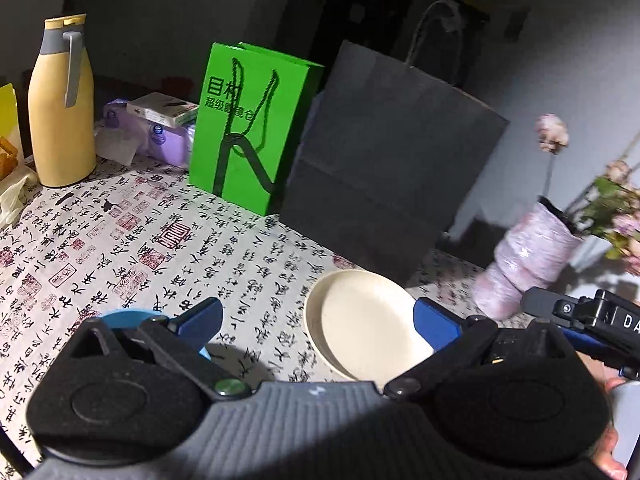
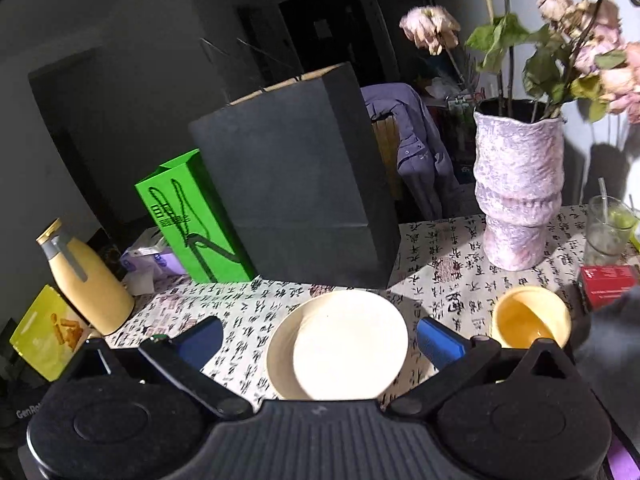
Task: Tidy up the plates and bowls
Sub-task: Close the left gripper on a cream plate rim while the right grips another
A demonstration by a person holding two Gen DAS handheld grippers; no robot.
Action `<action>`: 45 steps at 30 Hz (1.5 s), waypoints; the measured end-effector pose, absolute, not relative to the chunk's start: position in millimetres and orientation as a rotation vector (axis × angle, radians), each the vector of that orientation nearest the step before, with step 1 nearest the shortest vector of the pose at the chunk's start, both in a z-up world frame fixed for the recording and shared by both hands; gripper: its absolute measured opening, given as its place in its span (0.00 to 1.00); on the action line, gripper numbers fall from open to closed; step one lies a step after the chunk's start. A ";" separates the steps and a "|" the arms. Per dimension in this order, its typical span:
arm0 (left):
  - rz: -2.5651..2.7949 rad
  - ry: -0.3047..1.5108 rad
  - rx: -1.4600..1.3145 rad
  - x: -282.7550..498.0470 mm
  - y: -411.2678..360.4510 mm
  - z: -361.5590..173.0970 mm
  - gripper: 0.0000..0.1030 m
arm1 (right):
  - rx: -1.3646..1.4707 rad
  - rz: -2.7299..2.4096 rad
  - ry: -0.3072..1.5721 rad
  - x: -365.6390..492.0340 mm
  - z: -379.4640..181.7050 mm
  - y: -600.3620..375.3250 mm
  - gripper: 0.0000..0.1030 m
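Note:
A cream plate (image 1: 366,320) (image 2: 340,344) lies on the calligraphy tablecloth in front of a black paper bag. My left gripper (image 1: 318,322) is open above the table, the plate's right edge against its right finger. A light blue dish (image 1: 132,318) peeks out behind its left finger. In the right wrist view, my right gripper (image 2: 320,338) is open with the cream plate lying between its blue fingers, not clamped. A yellow bowl (image 2: 530,318) sits just right of the right finger. The other gripper's black body (image 1: 592,316) shows at the right edge.
A black paper bag (image 2: 296,184) and a green bag (image 1: 250,128) stand behind the plate. A pink vase (image 2: 518,192) with dried flowers is at the right, with a glass (image 2: 606,230) and red box (image 2: 608,284). A yellow flask (image 1: 60,108) and tissue pack (image 1: 160,132) stand left.

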State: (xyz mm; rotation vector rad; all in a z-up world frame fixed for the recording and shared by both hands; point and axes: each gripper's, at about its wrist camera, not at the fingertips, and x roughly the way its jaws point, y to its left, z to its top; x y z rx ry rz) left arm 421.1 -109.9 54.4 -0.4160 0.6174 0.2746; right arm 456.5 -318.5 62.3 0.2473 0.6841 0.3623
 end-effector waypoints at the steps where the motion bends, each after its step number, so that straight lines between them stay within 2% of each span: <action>1: 0.286 0.622 -0.414 428.4 -109.3 52.5 1.00 | 0.253 0.358 0.691 465.1 58.0 -318.5 1.00; 8: 0.361 0.668 -0.414 481.2 -102.3 32.0 1.00 | 0.257 0.327 0.775 522.7 12.1 -314.2 0.99; 17: 0.406 0.800 -0.381 541.8 -95.0 -17.8 1.00 | 0.227 0.298 0.829 553.2 -50.1 -314.1 0.90; 20: 0.426 0.829 -0.345 553.3 -99.7 -33.6 1.00 | 0.196 0.285 0.855 559.1 -63.4 -313.6 0.82; 26: 0.436 0.853 -0.311 570.7 -109.7 -55.2 1.00 | 0.165 0.287 0.843 561.4 -70.5 -313.9 0.75; 28: 0.451 0.861 -0.305 574.4 -111.5 -61.6 1.00 | 0.154 0.294 0.848 561.3 -72.2 -311.9 0.66; 33: 0.480 0.878 -0.307 581.8 -109.2 -72.1 0.98 | 0.141 0.309 0.864 565.9 -80.6 -306.9 0.57; 35: 0.486 0.886 -0.302 584.2 -108.6 -75.0 0.93 | 0.132 0.301 0.882 569.4 -86.4 -304.6 0.51; 37: 0.481 0.904 -0.298 587.4 -108.5 -78.4 0.88 | 0.119 0.290 0.907 573.2 -93.4 -302.4 0.41; 39: 0.473 0.918 -0.293 590.0 -109.5 -81.9 0.75 | 0.122 0.290 0.928 576.0 -98.4 -302.3 0.36; 45: 0.466 0.957 -0.274 595.7 -112.9 -91.6 0.53 | 0.130 0.304 0.918 574.0 -99.2 -303.0 0.29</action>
